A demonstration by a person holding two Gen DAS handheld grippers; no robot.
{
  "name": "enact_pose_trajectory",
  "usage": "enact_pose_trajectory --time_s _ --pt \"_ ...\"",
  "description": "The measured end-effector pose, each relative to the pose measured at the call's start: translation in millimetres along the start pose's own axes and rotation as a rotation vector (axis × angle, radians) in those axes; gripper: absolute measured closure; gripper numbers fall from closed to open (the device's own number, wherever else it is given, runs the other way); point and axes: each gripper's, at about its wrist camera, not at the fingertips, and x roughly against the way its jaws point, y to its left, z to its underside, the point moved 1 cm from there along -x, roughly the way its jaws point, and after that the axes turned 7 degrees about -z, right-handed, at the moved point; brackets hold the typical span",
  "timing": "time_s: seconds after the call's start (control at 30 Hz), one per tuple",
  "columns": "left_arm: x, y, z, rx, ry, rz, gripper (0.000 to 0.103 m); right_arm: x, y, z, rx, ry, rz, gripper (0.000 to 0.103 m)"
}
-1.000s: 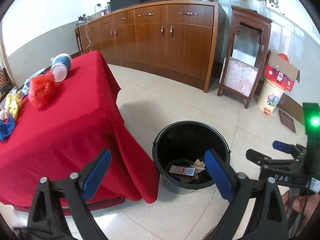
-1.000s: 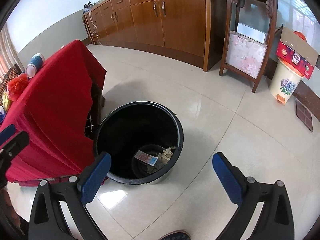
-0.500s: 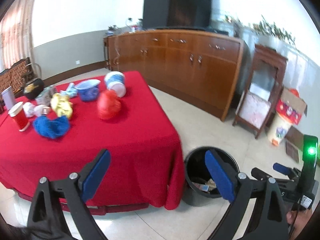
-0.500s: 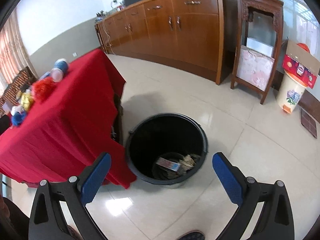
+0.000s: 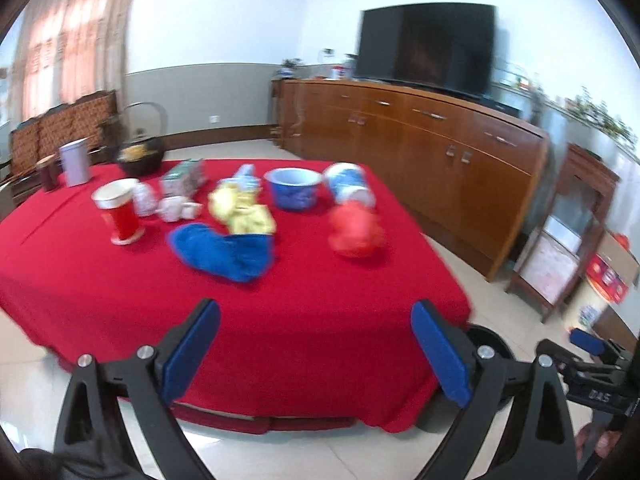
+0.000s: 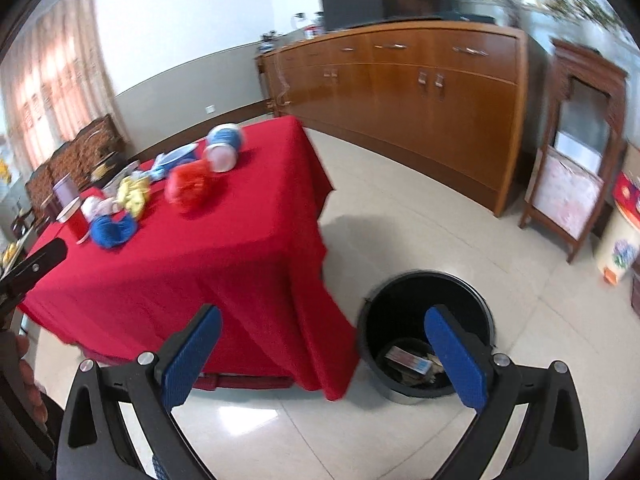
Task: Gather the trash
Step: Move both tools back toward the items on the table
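Observation:
A table with a red cloth (image 5: pixel 168 280) (image 6: pixel 224 256) carries trash: a crumpled red wad (image 5: pixel 354 232) (image 6: pixel 190 186), a blue wad (image 5: pixel 228 250) (image 6: pixel 112 232), a yellow wad (image 5: pixel 244 212) (image 6: pixel 134 194), a red paper cup (image 5: pixel 120 212) and a tipped blue-and-white cup (image 5: pixel 350 186) (image 6: pixel 224 148). A black bin (image 6: pixel 428 332) with some trash inside stands on the floor right of the table; only its rim (image 5: pixel 490 338) shows in the left wrist view. My left gripper (image 5: pixel 316 352) is open and empty before the table's near edge. My right gripper (image 6: pixel 320 360) is open and empty, near the bin.
A blue bowl (image 5: pixel 294 186), a grey tin (image 5: pixel 75 162) and a dark kettle (image 5: pixel 140 152) stand at the table's back. A long wooden sideboard (image 6: pixel 400 92) with a TV (image 5: pixel 424 44) lines the far wall. A wooden stand (image 6: pixel 576 184) and a small floral bin (image 6: pixel 618 254) are at the right.
Both grippers have risen and swung left, away from the bin towards the table top. The table's trash now fills the left wrist view. Both stayed open.

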Motion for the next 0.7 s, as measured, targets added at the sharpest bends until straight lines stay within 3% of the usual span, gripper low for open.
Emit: enact_pose_trajectory --time_s 0.17,0.4,0.7 --pt "-16 40 -5 0.036 0.011 -0.076 0.006 -20 51 -21 0.09 0.014 -0.051 0.001" --pt "-45 78 -13 0.076 0.047 -0.093 0.007 -49 105 -54 0.179 0.02 -0.086 0.001" --pt "-90 89 -22 0.095 0.081 -0.111 0.007 -113 129 -82 0.211 0.046 -0.077 0.001"
